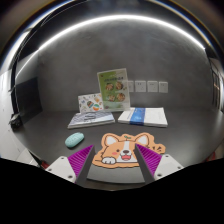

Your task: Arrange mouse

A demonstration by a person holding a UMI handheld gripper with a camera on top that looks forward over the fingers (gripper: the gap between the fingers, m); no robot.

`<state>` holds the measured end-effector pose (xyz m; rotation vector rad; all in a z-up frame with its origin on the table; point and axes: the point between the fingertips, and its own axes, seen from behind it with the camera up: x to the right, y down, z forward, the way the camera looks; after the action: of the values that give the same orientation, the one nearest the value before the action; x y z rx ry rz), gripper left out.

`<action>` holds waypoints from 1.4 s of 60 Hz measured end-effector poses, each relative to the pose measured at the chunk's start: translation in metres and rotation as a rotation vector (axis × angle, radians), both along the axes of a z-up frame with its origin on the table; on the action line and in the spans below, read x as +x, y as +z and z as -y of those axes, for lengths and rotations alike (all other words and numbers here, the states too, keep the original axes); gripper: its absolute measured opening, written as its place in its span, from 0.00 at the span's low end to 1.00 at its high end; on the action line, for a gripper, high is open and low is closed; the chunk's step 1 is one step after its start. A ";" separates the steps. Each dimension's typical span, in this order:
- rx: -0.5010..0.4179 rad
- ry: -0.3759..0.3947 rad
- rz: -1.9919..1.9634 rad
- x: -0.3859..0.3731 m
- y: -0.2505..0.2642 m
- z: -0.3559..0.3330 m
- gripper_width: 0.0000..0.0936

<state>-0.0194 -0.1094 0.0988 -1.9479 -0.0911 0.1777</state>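
Observation:
A pale teal computer mouse lies on the dark desk, to the left of a corgi-shaped mouse mat. My gripper is open and empty. Its two fingers with purple pads stand wide apart over the near edge of the corgi mat. The mouse sits just ahead and left of the left finger, not between the fingers. The lower part of the mat is hidden behind the gripper body.
A grey booklet and a blue-and-white book lie farther back on the desk. An upright leaflet and a small card stand by the wall. A dark object stands at far left.

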 end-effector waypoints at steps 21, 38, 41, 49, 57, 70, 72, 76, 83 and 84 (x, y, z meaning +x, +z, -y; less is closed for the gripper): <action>-0.111 0.183 -0.051 -0.113 -0.058 -0.052 0.89; -0.222 0.321 0.009 -0.219 -0.103 -0.094 0.89; -0.220 0.313 0.043 -0.226 -0.105 -0.103 0.88; -0.225 0.256 0.080 -0.239 -0.109 -0.128 0.88; -0.205 0.201 0.112 -0.248 -0.112 -0.145 0.82; -0.220 0.164 0.133 -0.251 -0.109 -0.150 0.49; -0.227 0.187 0.124 -0.256 -0.109 -0.145 0.45; -0.206 0.247 0.070 -0.270 -0.087 -0.132 0.42; 0.036 0.256 0.075 -0.248 0.011 -0.119 0.41; 0.071 0.251 0.069 -0.243 0.027 -0.113 0.41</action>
<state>-0.2620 0.0037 0.1259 -1.8675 -0.3830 0.2688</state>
